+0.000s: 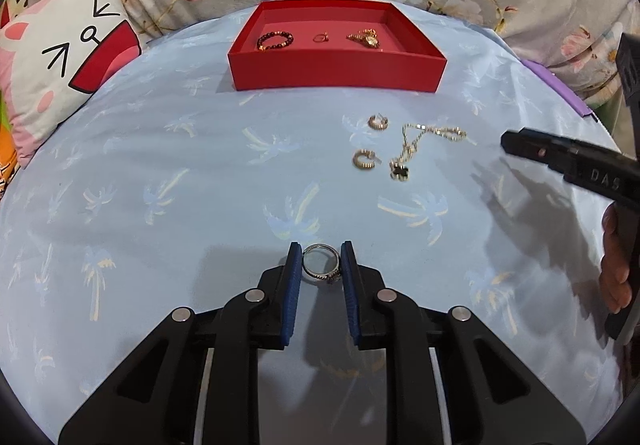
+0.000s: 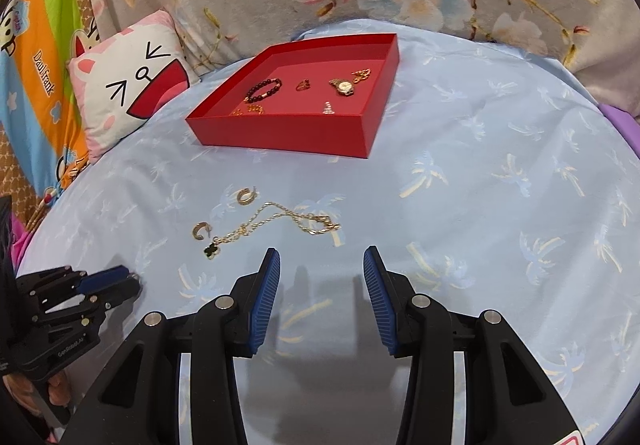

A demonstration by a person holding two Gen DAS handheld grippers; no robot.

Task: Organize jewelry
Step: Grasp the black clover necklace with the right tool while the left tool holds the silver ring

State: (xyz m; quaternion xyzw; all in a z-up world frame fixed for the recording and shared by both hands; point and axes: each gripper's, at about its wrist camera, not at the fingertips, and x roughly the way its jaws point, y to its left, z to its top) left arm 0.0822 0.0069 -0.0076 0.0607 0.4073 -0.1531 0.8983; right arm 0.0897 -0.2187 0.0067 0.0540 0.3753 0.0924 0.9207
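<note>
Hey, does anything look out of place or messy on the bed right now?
Some jewelry is still loose on the blue sheet outside the red tray: two gold hoop earrings lying apart, and a gold necklace in a crooked loop beside them. A silver ring sits between the left gripper's jaws. Nothing looks damaged.
</note>
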